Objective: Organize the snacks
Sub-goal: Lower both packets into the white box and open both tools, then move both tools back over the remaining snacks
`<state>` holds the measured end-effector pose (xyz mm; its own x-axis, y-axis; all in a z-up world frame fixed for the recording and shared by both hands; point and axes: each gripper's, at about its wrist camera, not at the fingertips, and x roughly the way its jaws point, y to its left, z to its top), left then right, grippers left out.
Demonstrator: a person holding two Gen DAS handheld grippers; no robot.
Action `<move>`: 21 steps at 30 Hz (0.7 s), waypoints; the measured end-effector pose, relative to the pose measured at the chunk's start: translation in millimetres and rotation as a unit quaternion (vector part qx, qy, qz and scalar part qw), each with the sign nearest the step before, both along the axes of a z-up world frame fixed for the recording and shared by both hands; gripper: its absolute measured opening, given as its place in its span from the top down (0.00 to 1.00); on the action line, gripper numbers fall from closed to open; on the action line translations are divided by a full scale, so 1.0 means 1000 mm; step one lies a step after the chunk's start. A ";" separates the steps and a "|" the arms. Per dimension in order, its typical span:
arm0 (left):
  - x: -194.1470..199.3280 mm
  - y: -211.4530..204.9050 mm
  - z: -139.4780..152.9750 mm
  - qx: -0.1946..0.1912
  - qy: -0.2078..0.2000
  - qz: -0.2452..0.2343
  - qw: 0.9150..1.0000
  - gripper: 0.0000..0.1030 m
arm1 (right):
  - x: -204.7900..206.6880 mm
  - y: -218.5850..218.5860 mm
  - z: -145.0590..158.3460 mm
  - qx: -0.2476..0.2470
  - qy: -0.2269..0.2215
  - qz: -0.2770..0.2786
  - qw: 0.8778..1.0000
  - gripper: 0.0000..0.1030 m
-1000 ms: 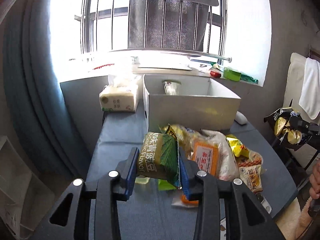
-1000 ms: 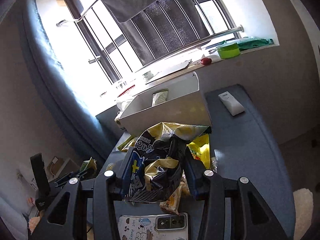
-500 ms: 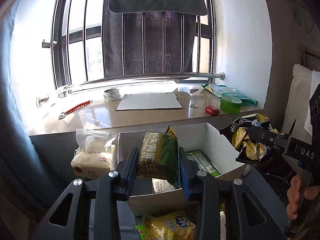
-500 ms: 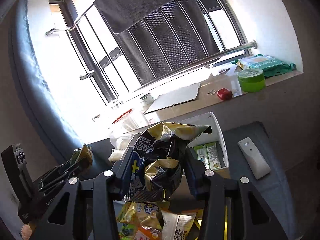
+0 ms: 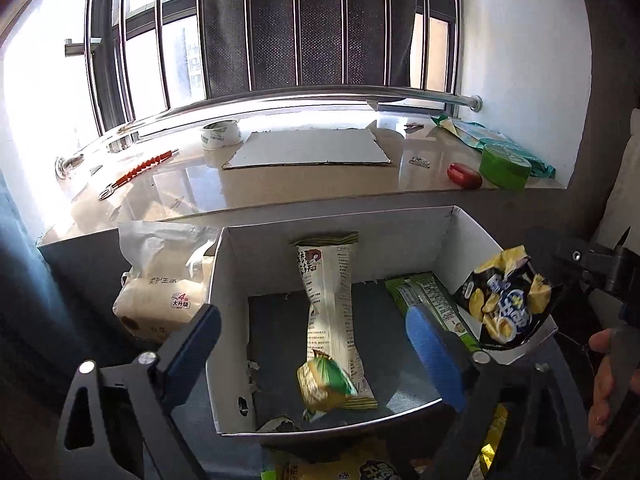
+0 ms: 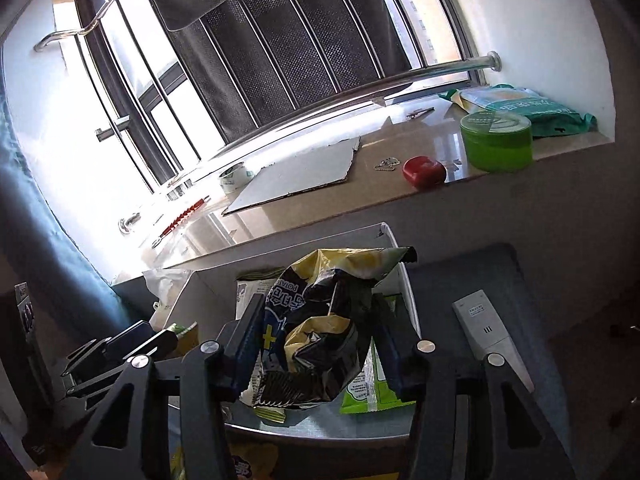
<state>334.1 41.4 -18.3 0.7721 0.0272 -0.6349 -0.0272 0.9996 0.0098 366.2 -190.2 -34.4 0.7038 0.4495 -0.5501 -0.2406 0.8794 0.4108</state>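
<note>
A white cardboard box [image 5: 232, 280] stands on the blue table under the window sill. My left gripper [image 5: 316, 340] is open over the box. The green pea snack bag [image 5: 326, 384] is free of it and lies blurred on a long white snack packet [image 5: 328, 304] inside the box. A green packet [image 5: 430, 304] lies at the box's right side. My right gripper [image 6: 320, 340] is shut on a black and yellow chip bag [image 6: 320, 328] above the box's right part; this bag also shows in the left wrist view [image 5: 506, 300].
A tissue pack [image 5: 164, 284] stands left of the box. A white remote [image 6: 486, 332] lies on the table to the right. More snack bags [image 5: 340, 468] lie in front of the box. The sill holds tape [image 5: 220, 134], cardboard [image 5: 308, 148] and a green tub [image 6: 496, 140].
My left gripper has opened and let the green pea snack bag drop into the box. My right gripper has carried the chip bag forward over the box.
</note>
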 end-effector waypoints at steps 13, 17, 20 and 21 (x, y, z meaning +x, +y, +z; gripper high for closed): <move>-0.100 -0.002 0.031 0.005 -0.074 0.001 0.997 0.00 | -0.067 -0.015 0.026 -0.007 -0.064 0.011 0.998 0.00; -0.161 -0.018 0.029 0.020 -0.159 -0.012 0.987 0.00 | -0.104 -0.006 0.032 -0.087 -0.109 0.032 0.990 0.00; -0.191 -0.019 0.023 -0.015 -0.123 -0.016 0.992 0.00 | -0.136 -0.008 0.031 -0.104 -0.128 0.038 0.986 0.00; -0.201 -0.017 0.020 -0.040 -0.115 -0.022 0.992 0.00 | -0.147 -0.011 0.029 -0.099 -0.128 0.040 0.986 0.00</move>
